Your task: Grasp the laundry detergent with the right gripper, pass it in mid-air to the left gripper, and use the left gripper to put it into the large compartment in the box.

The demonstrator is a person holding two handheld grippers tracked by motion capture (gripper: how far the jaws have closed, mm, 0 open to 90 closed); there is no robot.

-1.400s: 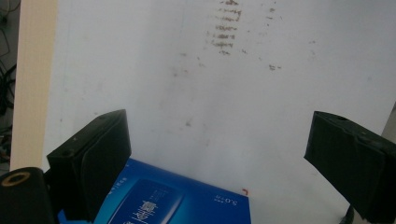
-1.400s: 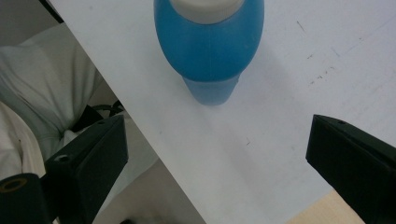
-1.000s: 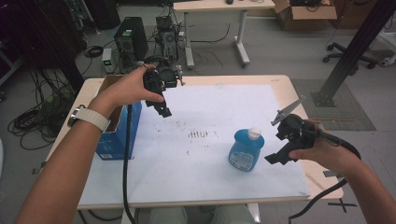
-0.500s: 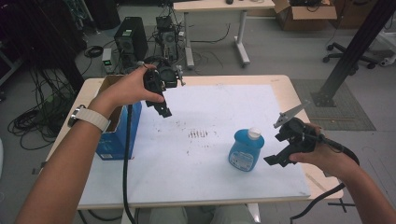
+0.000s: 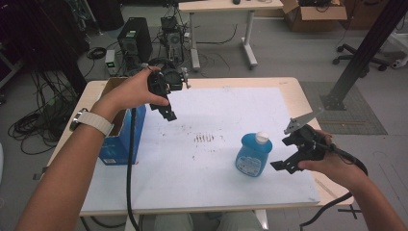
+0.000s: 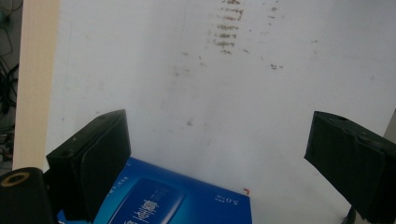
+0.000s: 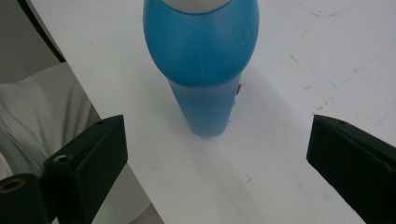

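Two grippers up, both w/ jaws spread, nothing held. Right gripper [image 5: 288, 161] has dropped lower and closer to the blue bottle [image 5: 253, 155] vs 1 s ago; bottle stands upright on white table [image 5: 216, 110], right of centre, and sits framed between the jaws in right gripper view. Reads as approach to grasp. Left gripper [image 5: 166, 103] unchanged, hovering above blue box [image 5: 122, 144].

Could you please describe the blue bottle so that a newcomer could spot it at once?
Find the white table; at its right the right gripper hangs open. Just left of it stands the blue bottle, upright, rounded, white-capped, unlike the blue box at the left edge.
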